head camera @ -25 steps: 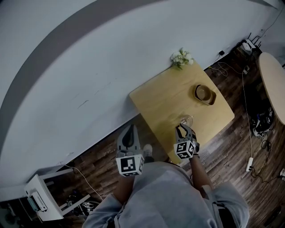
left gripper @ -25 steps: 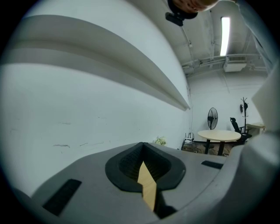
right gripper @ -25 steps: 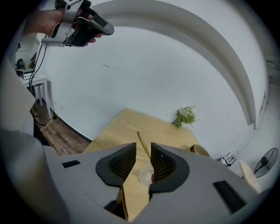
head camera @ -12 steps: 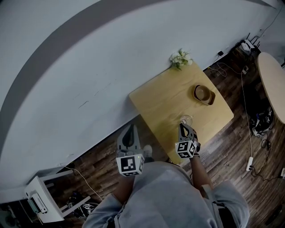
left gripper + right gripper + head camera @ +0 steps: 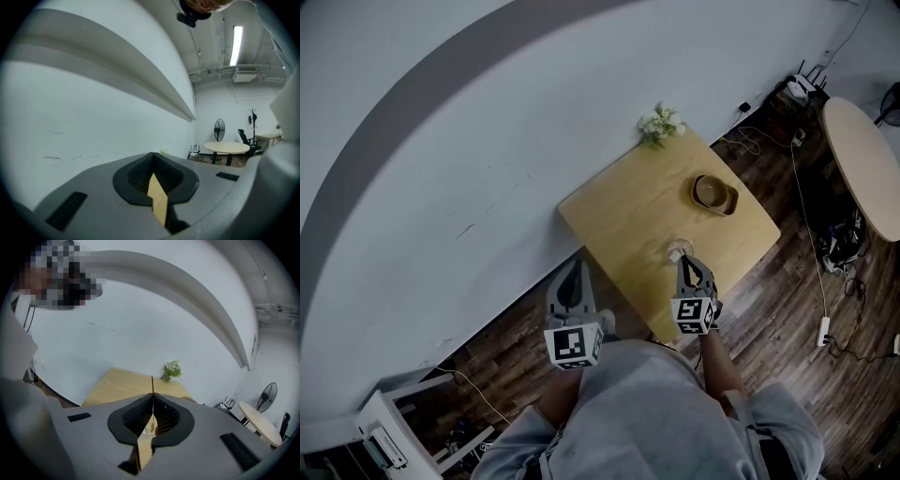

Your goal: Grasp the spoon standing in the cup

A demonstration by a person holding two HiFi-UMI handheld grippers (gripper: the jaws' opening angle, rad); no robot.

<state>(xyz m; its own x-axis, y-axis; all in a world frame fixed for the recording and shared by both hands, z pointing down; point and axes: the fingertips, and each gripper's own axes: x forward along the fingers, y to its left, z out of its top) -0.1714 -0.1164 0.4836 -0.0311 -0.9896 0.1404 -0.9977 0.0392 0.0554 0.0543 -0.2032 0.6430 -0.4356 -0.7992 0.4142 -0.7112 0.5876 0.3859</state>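
Observation:
A clear glass cup [image 5: 677, 251] stands near the front edge of the small wooden table [image 5: 628, 211]. My right gripper [image 5: 683, 264] hangs just over the cup and is shut on the thin spoon handle [image 5: 152, 382], whose tip sticks up above the closed pads. The spoon's pale lower end shows in the slit under the pads, over the cup [image 5: 149, 428]. My left gripper [image 5: 574, 272] is off the table's left corner, over the floor. It is shut with nothing in it, and in the left gripper view [image 5: 152, 158] it faces the white wall.
A brown bowl [image 5: 713, 194] sits on the right part of the table and a small bunch of flowers [image 5: 659, 124] at its far corner by the white wall. A round table [image 5: 862, 159] and cables [image 5: 825, 328] lie to the right on the dark wood floor.
The right gripper's jaws went from open around the cup's top to shut on the spoon handle. The head view has shifted, so the table sits a little further left and up.

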